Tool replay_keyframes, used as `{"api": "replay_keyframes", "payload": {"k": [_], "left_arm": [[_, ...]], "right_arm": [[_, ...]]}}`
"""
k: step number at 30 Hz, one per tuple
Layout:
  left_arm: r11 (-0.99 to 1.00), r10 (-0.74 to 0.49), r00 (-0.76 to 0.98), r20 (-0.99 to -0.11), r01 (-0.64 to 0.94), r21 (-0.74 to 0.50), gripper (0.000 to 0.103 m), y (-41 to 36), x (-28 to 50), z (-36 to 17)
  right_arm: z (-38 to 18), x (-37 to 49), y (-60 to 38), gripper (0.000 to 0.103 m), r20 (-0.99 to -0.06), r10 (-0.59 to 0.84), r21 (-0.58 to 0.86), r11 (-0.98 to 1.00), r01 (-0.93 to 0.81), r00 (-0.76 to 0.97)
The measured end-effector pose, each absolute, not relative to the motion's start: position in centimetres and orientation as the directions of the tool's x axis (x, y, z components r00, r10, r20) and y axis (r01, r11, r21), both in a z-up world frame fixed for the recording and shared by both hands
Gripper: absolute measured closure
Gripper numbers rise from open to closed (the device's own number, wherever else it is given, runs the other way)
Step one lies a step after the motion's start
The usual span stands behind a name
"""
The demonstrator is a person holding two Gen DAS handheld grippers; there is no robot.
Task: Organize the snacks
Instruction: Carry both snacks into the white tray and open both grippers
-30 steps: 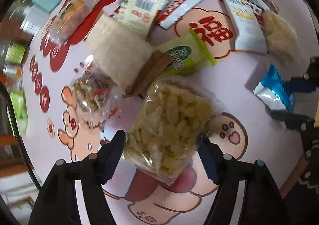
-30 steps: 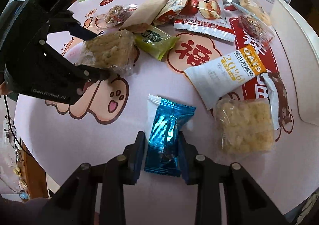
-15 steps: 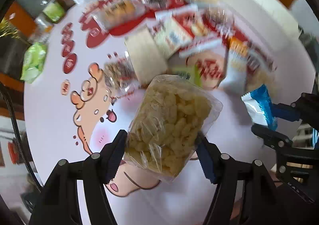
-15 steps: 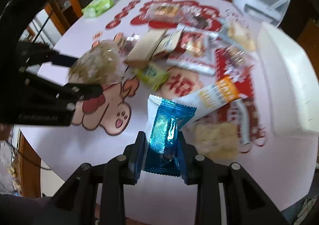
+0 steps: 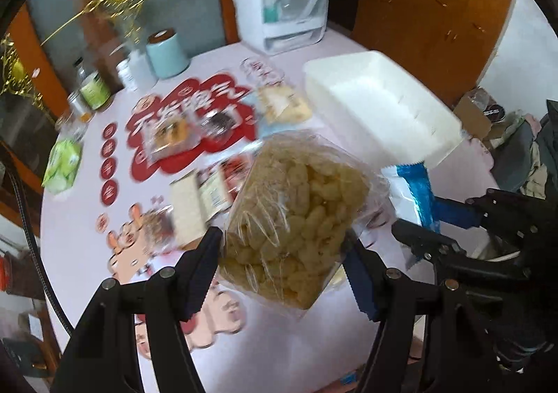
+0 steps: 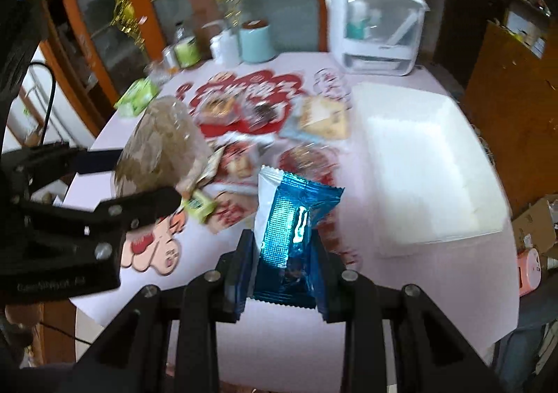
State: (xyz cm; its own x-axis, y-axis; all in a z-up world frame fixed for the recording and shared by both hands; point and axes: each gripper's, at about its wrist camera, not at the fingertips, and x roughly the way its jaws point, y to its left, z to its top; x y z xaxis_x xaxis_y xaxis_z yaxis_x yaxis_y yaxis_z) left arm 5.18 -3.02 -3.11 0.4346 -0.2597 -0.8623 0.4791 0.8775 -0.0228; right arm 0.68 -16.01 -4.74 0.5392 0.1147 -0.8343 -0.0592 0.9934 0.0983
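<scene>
Above the table [image 5: 286,351], the left gripper [image 5: 282,253] clamps a clear puffed-snack bag [image 5: 296,215], and the right gripper [image 6: 282,274] pinches a blue packet [image 6: 293,218]. Both are apparently bound for the white bin [image 6: 425,163]; the slippery bag could slide free.

No legible text anywhere.

We see a round table [image 6: 289,330] with a pale pink cover printed with red badges and a cartoon figure. On it, right of centre, lies a white tray [image 6: 429,163]. Loose snack packets [image 6: 321,117] are scattered mid-frame, blurred. At the upper edge stand a white storage box [image 6: 376,30], a pale blue canister [image 6: 256,42] and small jars [image 6: 186,51]; a green packet [image 6: 137,96] lies at upper left.
</scene>
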Motion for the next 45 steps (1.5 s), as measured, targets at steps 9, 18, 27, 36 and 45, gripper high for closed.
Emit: {"api": "replay_keyframes", "payload": {"k": [9,18,27,36,45], "left_arm": [[0.892,-0.275,0.446,-0.852,0.449,-0.053,0.036,-14.5,6.9,-2.2],[0.931,-0.241,0.41,-0.88,0.354,-0.09,0.036,-26.1,12.8,-6.8],[0.964,-0.13,0.342,-0.931,0.265,-0.037,0.036,-30.4,16.6,-12.5],[0.978,-0.114,0.249,-0.962,0.199,-0.065,0.028,-29.7,17.9,-15.8],[0.977,-0.137,0.275,-0.952,0.199,-0.083,0.009,-29.5,17.5,-14.6]], "right_arm": [[-4.3,2.9,-28.8,0.072,-0.831,0.089,0.084,0.996,-0.034,0.549],[-7.7,8.7,-39.7,0.072,-0.862,0.052,0.066,0.998,0.009,0.505],[-13.7,13.6,-43.2,0.072,-0.911,0.039,0.052,0.998,0.021,0.412],[-17.0,14.2,-42.1,0.071,-0.939,0.064,0.045,0.997,-0.064,0.337],[-17.3,14.1,-43.3,0.065,-0.947,0.105,0.101,0.994,-0.027,0.305]]}}
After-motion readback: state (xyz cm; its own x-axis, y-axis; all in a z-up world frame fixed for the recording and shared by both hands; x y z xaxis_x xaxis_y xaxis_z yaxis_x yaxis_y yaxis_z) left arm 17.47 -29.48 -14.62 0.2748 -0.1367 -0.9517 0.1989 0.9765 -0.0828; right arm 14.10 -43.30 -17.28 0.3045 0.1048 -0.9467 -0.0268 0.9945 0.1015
